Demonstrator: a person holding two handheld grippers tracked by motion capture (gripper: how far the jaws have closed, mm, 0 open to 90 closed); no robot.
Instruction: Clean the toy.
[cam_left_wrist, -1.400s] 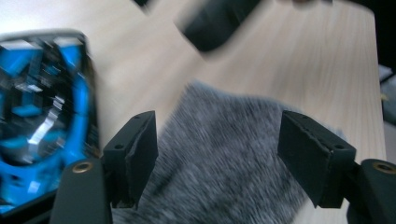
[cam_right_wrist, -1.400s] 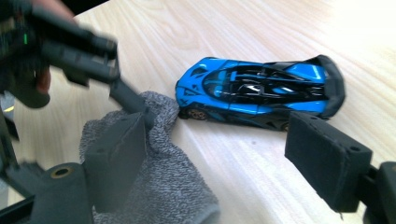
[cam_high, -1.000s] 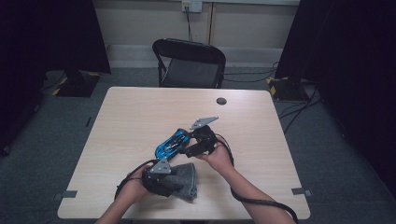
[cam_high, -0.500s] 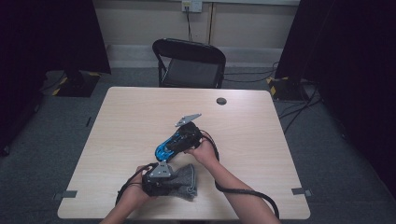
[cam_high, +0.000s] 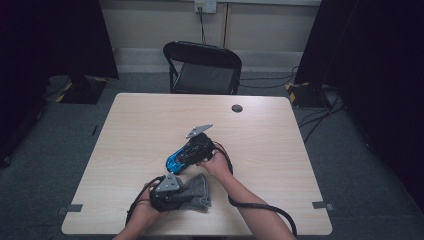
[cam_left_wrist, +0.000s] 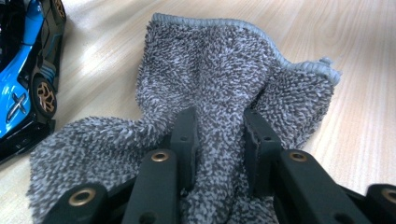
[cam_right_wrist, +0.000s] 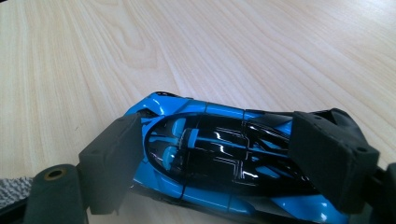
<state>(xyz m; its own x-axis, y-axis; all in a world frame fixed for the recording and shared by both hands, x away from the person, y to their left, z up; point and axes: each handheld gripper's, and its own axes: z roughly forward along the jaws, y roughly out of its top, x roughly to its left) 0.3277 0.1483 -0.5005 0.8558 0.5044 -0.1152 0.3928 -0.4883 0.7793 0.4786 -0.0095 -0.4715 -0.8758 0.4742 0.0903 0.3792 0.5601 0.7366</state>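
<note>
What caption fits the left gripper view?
Left gripper pinching a fuzzy grey cloth beside a blue toy car.

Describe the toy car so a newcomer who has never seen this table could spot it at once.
Start at the light wooden table in front of the black folding chair and look toward its near middle. There the right gripper straddles a toy car, one jaw on each side. The car is glossy bright blue and black with bronze wheels, unlike the fuzzy grey cloth beside it, pinched by the left gripper.
</note>
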